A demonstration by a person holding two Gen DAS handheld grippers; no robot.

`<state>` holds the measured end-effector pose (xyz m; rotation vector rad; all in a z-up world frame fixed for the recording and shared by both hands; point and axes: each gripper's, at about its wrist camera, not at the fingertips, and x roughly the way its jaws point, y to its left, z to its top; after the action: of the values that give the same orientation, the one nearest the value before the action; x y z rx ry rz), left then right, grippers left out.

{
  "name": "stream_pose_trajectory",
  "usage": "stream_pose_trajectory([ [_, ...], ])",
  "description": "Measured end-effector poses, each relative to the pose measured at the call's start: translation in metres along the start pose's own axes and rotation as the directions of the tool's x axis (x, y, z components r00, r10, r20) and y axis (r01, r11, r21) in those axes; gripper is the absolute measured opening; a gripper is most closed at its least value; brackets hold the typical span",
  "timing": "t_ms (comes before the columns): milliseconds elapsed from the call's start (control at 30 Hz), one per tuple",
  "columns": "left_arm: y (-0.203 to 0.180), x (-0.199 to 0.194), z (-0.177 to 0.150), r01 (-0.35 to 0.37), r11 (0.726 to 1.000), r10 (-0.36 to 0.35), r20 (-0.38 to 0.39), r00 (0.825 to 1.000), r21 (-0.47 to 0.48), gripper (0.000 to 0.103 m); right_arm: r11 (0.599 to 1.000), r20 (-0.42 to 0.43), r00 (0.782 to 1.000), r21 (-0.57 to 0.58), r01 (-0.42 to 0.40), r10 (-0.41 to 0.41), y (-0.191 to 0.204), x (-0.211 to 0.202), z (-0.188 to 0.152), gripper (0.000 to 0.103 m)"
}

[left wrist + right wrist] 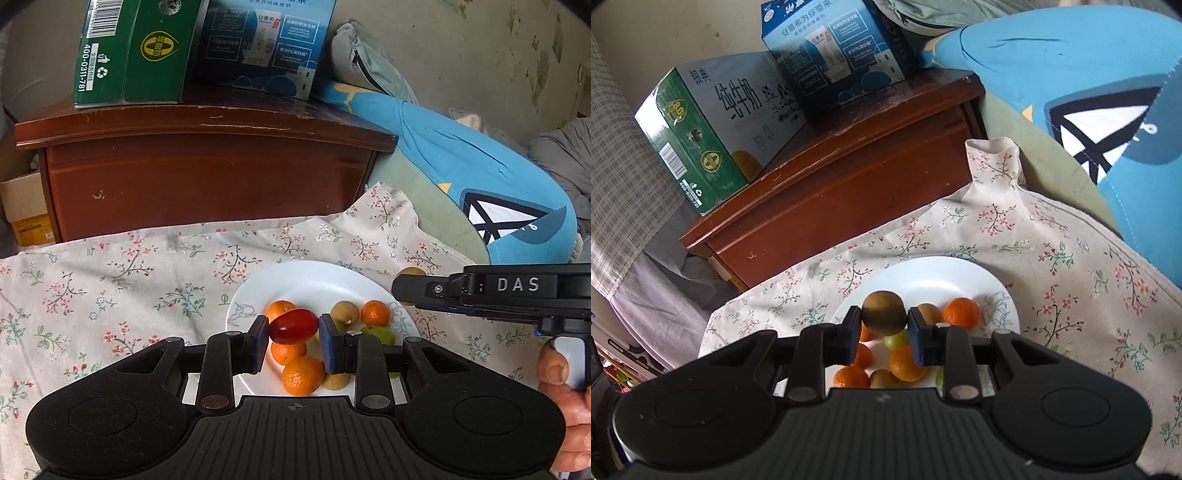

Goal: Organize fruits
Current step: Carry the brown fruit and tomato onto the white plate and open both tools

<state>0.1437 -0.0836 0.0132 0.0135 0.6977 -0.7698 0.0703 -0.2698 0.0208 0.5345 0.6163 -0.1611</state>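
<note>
1. Nearest the left wrist camera, the left gripper (293, 328) pinched a red grape (293, 326) between its two pads, held above a white plate (314, 280).
2. On the plate lay several oranges (303, 374), a brown fruit (344, 312) and a green fruit (382, 334), close together.
3. From the right wrist camera, the right gripper (884, 319) pinched a brown kiwi (884, 313) between its pads, also above the plate.
4. That gripper's side showed at the right edge of the left view, with a hand (565, 402) on its handle.
5. The plate sat on a floral cloth (110, 280).
6. Behind the cloth stood a wooden cabinet (207, 177) bearing a green box (129, 51) and a blue box (266, 40).
7. A blue cushion (480, 173) lay right of the cabinet.
</note>
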Motion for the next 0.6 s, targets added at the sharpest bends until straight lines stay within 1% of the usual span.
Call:
stream_pose_trajectory([
  [133, -0.006, 0.014, -0.001, 0.012, 1.000, -0.012, -0.009, 1.000, 0.024, 0.027, 1.000, -0.013, 1.000, 0.022, -0.002, 0.002, -0.008, 0.019, 0.006, 0.027],
  [233, -0.009, 0.024, -0.003, 0.024, 0.999, -0.023, -0.025, 0.999, 0.030, 0.027, 1.000, -0.023, 1.000, 0.025, 0.011, -0.011, -0.013, 0.032, 0.010, 0.027],
  [433, -0.013, 0.034, -0.005, 0.028, 0.999, -0.026, -0.044, 0.999, 0.046, 0.027, 0.998, -0.046, 0.999, 0.059, 0.028, -0.025, -0.024, 0.050, 0.012, 0.028],
  [533, -0.015, 0.033, -0.005, 0.015, 0.999, -0.013, -0.034, 0.999, 0.049, 0.029, 0.997, -0.048, 0.998, 0.074, 0.035, -0.031, -0.026, 0.053, 0.012, 0.031],
  [600, -0.017, 0.031, -0.004, 0.016, 0.998, -0.014, -0.030, 0.999, 0.061, 0.029, 0.997, -0.050, 0.998, 0.070, 0.035, -0.031, -0.025, 0.053, 0.012, 0.035],
])
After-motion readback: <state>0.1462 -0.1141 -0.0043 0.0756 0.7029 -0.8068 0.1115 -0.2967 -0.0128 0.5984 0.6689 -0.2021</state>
